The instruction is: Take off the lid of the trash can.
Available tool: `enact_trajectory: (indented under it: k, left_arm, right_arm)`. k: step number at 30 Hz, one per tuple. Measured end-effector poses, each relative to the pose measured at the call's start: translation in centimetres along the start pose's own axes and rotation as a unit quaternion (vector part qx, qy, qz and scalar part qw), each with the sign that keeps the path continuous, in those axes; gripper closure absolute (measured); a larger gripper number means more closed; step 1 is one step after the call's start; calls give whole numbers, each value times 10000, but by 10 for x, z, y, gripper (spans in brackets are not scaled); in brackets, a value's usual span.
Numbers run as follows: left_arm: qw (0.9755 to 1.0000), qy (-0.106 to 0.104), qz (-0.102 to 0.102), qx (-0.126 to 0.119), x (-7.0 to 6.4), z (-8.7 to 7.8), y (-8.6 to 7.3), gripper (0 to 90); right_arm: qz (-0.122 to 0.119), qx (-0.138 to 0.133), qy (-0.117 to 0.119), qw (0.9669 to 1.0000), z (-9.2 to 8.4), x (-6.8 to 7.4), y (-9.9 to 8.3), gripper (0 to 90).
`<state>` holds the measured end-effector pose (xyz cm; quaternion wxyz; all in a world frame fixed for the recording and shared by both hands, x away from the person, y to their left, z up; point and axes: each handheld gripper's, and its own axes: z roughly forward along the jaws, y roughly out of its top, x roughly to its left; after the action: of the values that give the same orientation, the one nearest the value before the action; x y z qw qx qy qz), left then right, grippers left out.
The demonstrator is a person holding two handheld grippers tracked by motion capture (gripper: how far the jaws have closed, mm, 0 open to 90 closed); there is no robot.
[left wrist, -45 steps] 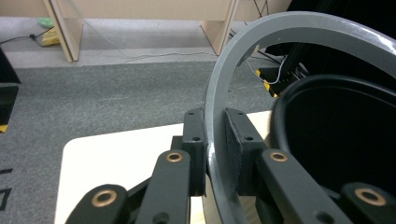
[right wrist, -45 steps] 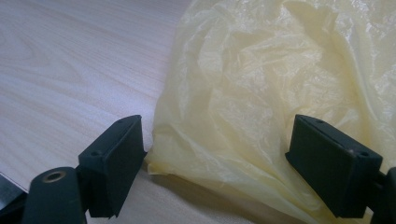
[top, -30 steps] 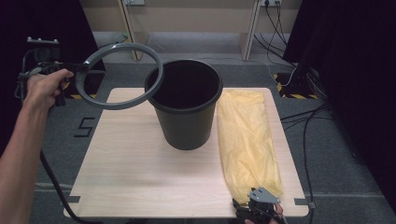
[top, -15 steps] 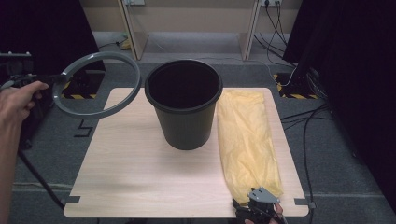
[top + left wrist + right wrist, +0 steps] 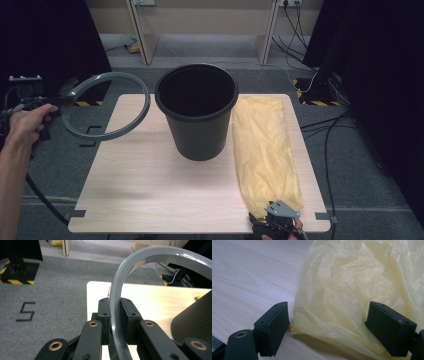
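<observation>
Holding a grey ring [image 5: 117, 305] on edge in my left claw [image 5: 115, 315]: both pads clenched on its band, which passes upright between them and arcs up and away to the right.

Item, left claw [image 5: 47, 102]: carried off the left edge of the table [image 5: 150, 195], over the grey floor. The ring [image 5: 107, 106] reaches from it toward the table, its far side overhanging the table's left rear corner, near the bin but apart from it.

Item, ring: a hoop, so no true long axis; its plane is tilted, the opening facing up and toward me, the gripped point at its outer left.

Item, black bin [image 5: 196, 111]: upright at the middle rear of the table, mouth bare, nothing inside as far as I can see.

Item, yellow bag [image 5: 265, 145]: lying flat along the table's right side, long axis running from the near edge to the far edge, crumpled, just beside the bin.

Item, right claw [image 5: 332, 327]: released, jaws wide on either side of the bag's near end [image 5: 352, 290], pads not pressing it. In the high view it sits at the table's near right edge [image 5: 276, 216].

Progress, as I judge it: early. Ring is off the bin and in hand. Left to do: grip the bag, line the bin, seat the ring back on the rim.
</observation>
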<state>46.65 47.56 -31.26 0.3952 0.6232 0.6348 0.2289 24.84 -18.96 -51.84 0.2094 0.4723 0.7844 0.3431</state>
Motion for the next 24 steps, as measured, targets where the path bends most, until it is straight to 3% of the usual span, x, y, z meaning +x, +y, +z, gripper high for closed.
enact_trajectory:
  k: [4, 8, 11, 24]
  left_arm:
    - [9998, -18, -13, 210, 2, 21, -19, 787]
    - [9992, 132, 97, 375, 0, 39, -36, 787]
    - [9988, 87, 117, 462, -3, 50, -48, 786]
    - [9976, 237, 89, 649, 4, 84, -87, 786]
  right_arm:
    - [1, 1, 4, 10000, 0, 0, 0, 187]
    - [-2, -10, -1, 10000, 0, 0, 0, 187]
    - [-1, -10, 1, 10000, 0, 0, 0, 187]
    - [-8, -18, 8, 10000, 0, 0, -1, 187]
